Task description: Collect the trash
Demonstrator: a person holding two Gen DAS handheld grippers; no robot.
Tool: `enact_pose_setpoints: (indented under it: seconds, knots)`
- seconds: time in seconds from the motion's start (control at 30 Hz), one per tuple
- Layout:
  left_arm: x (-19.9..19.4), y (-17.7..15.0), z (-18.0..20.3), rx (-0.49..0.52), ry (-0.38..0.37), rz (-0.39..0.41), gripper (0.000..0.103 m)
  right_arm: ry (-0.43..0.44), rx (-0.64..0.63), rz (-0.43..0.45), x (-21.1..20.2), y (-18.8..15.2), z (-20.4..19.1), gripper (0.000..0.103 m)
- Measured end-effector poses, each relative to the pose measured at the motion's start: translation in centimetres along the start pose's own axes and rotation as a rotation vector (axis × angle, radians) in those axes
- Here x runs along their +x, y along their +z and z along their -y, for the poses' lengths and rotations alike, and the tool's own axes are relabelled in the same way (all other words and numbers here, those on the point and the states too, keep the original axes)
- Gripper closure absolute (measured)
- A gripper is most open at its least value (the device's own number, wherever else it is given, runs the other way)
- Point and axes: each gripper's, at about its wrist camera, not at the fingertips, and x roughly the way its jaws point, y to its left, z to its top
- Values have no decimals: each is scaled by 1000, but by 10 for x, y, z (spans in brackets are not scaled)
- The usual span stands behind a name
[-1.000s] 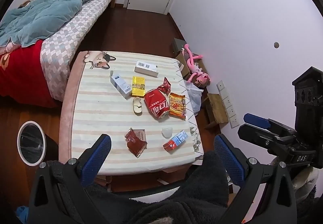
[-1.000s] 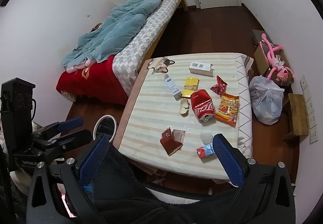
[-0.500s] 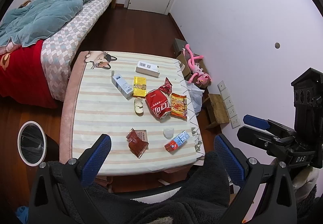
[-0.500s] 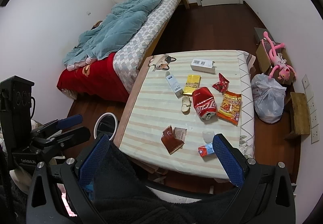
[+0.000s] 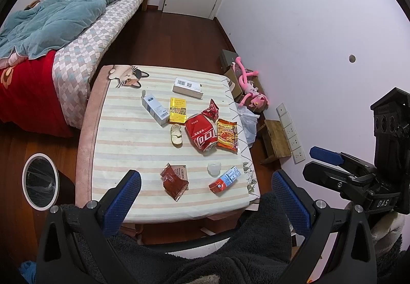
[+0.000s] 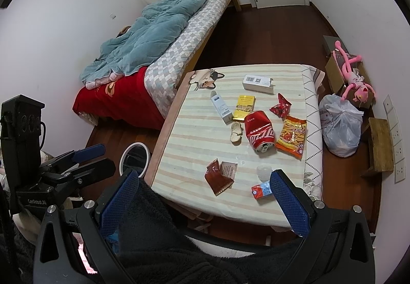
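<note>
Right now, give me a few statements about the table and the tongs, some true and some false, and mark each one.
1. The red can lies on its side on the table. True.
2. The left tongs are shut on a wrapper. False: they are open and hold nothing.
3. The bin stands on the floor beside the table. True.
4. The yellow box sits inside the bin. False: it lies on the table, next to the white and blue box.
5. The right tongs are open and empty. True.
</note>
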Motion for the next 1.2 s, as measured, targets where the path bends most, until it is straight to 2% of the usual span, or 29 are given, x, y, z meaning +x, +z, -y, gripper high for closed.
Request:
enact_pose_setpoints:
  seconds: [1.2]
  knots:
    - [-1, 0, -3, -1, 0, 2, 0, 12, 2, -4, 1, 0, 0, 0]
